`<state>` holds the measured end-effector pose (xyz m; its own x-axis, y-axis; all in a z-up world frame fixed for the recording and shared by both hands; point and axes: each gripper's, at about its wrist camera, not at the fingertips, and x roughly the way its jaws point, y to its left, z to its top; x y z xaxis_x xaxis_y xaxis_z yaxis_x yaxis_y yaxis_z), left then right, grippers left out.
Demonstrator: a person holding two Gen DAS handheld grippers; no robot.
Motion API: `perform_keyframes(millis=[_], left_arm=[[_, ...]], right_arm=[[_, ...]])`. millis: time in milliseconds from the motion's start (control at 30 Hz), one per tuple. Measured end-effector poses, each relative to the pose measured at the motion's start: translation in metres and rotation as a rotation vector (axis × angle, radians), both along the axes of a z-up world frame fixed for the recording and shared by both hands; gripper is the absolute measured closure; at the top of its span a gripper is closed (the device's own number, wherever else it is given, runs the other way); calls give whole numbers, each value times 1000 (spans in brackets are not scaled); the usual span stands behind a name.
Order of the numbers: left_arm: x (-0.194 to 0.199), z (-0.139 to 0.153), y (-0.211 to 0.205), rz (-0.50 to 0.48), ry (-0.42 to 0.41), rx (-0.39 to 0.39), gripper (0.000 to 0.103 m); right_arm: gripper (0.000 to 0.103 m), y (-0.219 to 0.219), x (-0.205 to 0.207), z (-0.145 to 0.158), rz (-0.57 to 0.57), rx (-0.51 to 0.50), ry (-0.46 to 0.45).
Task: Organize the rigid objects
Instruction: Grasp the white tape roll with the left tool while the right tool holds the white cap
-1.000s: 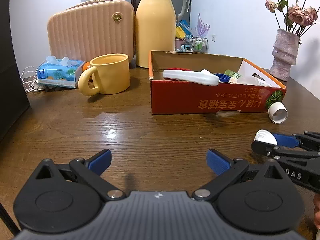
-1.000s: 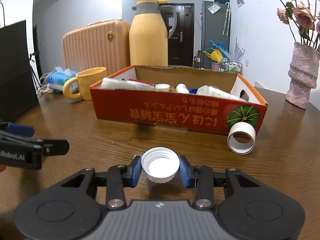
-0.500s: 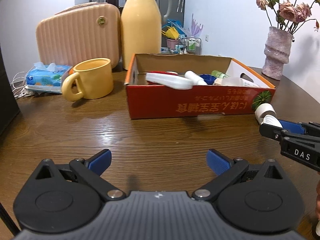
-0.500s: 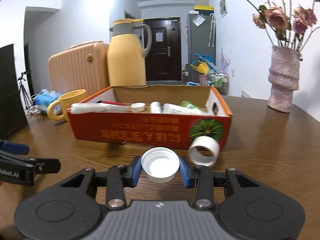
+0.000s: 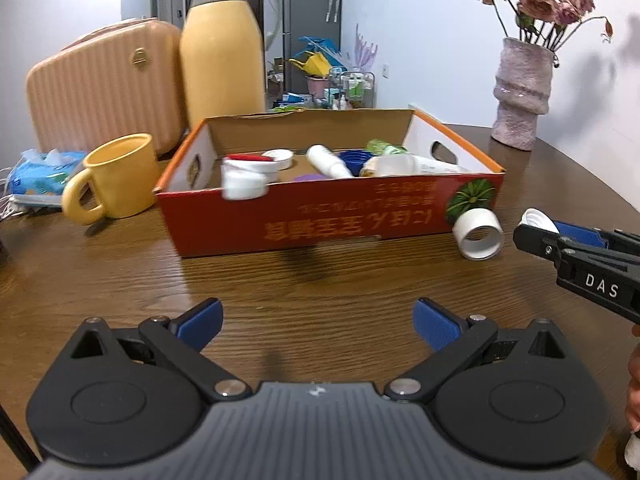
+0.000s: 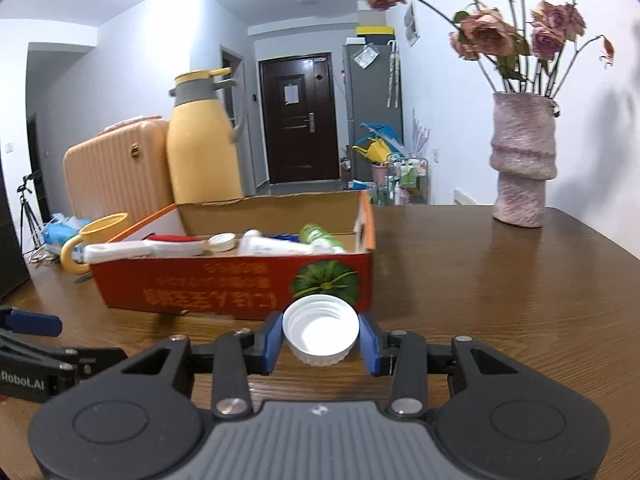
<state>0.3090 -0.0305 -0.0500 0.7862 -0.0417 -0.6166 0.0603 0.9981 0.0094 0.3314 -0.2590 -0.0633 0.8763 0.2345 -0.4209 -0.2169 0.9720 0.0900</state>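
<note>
Now right hand-held gripper [image 6: 320, 340] w/ cap [image 6: 320, 334] nearer box [image 6: 240, 288].

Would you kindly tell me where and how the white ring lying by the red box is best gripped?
Grip the white ring across its outer wall, coming from above: it lies on its side, its opening towards the camera, clear of the red box.

Table [image 5: 320, 280]: dark wood, glossy grain. Box [image 5: 320, 220]: printed cardboard, matt. Cap [image 6: 320, 330]: smooth white plastic, ribbed rim.
</note>
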Motion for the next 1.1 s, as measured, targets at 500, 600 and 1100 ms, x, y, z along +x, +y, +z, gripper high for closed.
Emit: perform_keyframes(millis=[500,600,1100], left_arm=[[29,-5,-63,-39,11,12,0],[35,-7,-75,-45,9,6,0],[76,-25,-132,-24,19,58,0]], right_arm=[[64,-54,20,-2,-65,20,-17],[64,-59,24,-3,-67,15,-18],[64,-85,41,-8,-83,44,16]])
